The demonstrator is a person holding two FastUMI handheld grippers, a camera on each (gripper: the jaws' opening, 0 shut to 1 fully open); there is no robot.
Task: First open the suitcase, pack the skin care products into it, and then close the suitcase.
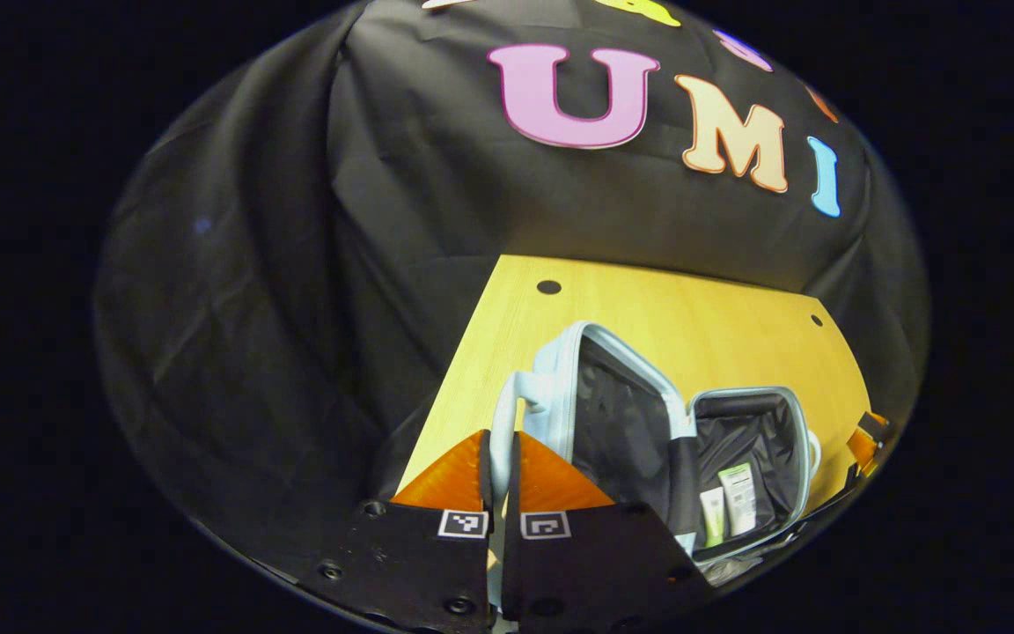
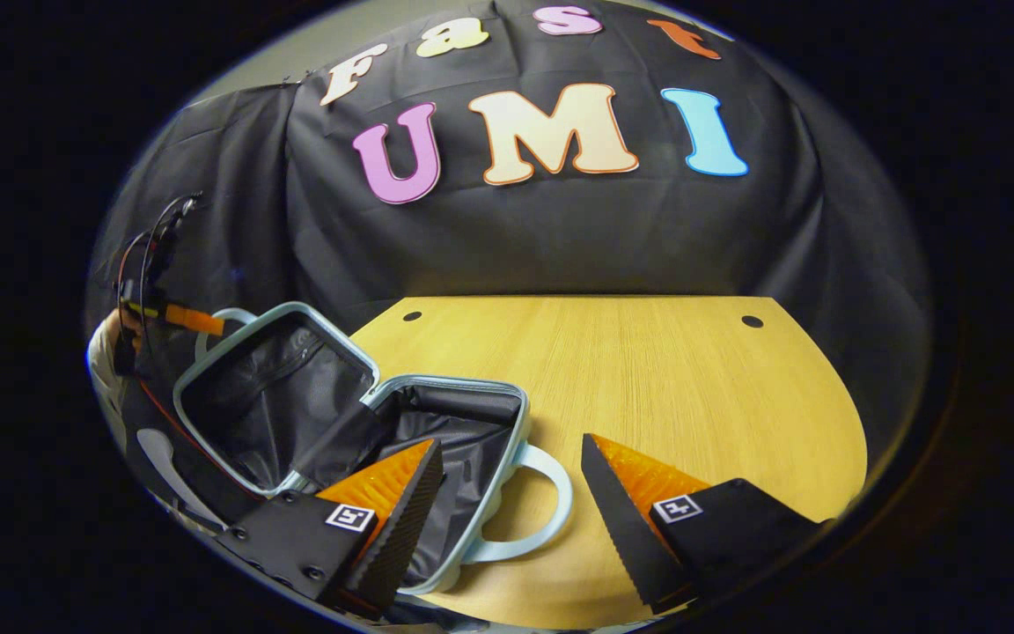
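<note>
We see the suitcase [image 2: 357, 423] open at the table's [image 2: 692, 379] left edge, two tubes [image 1: 730, 502] inside. Our left gripper [image 1: 500, 480] clamps the raised lid's handle [image 1: 507, 414]; our right gripper [image 2: 507, 493] gapes. A slipping handle could drop the lid.

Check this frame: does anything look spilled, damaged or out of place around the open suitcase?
Nothing stands out. The suitcase lies open on the table, two skin care tubes side by side in its base. The left gripper is shut on the lid's handle; the right gripper hovers open over the other handle.
</note>
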